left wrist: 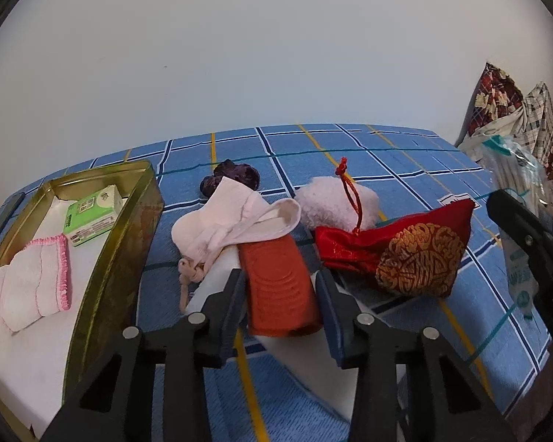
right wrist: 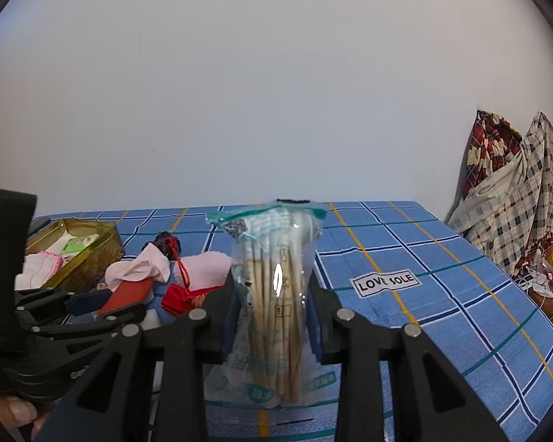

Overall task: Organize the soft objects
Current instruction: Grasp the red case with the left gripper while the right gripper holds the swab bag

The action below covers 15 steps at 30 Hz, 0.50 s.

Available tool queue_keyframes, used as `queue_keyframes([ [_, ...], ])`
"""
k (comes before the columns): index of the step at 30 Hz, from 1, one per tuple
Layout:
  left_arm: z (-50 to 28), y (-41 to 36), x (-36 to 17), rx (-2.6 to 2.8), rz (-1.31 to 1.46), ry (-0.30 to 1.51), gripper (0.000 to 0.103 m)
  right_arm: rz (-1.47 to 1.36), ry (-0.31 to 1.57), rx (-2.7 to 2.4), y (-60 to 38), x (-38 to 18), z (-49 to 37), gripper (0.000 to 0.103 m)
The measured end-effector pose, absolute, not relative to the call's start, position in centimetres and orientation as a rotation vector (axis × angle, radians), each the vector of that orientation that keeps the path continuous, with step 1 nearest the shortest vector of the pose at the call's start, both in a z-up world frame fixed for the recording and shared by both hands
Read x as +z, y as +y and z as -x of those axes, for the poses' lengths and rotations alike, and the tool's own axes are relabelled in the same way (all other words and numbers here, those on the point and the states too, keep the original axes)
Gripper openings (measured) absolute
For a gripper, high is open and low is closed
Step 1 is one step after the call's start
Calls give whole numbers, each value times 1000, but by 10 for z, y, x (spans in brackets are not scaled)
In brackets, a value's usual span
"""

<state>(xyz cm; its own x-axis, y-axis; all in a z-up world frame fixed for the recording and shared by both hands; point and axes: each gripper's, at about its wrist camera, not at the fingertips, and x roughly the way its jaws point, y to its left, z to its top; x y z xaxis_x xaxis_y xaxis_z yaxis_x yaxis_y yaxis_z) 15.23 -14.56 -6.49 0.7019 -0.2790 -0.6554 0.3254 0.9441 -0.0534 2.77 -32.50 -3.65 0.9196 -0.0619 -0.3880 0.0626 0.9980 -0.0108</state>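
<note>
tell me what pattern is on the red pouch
A gold ornamental round medallion woven on shiny red fabric, on the red pouch. It shows best in the left wrist view.

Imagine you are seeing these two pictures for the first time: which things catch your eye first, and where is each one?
The red pouch with gold embroidery stands out, lying on the blue checked cloth right of the left gripper, whose fingers flank an orange-red ribbed piece. In the right wrist view, a clear bag of pale sticks stands upright in the right gripper. At far left sits a gold tin.
</note>
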Motion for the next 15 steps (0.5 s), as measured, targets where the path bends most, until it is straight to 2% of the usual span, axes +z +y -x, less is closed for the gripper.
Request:
queue_keyframes([
  [15,-158,-148,-67,-349,-96,737,41,-2,399,-65,-324,-36,-27,31],
])
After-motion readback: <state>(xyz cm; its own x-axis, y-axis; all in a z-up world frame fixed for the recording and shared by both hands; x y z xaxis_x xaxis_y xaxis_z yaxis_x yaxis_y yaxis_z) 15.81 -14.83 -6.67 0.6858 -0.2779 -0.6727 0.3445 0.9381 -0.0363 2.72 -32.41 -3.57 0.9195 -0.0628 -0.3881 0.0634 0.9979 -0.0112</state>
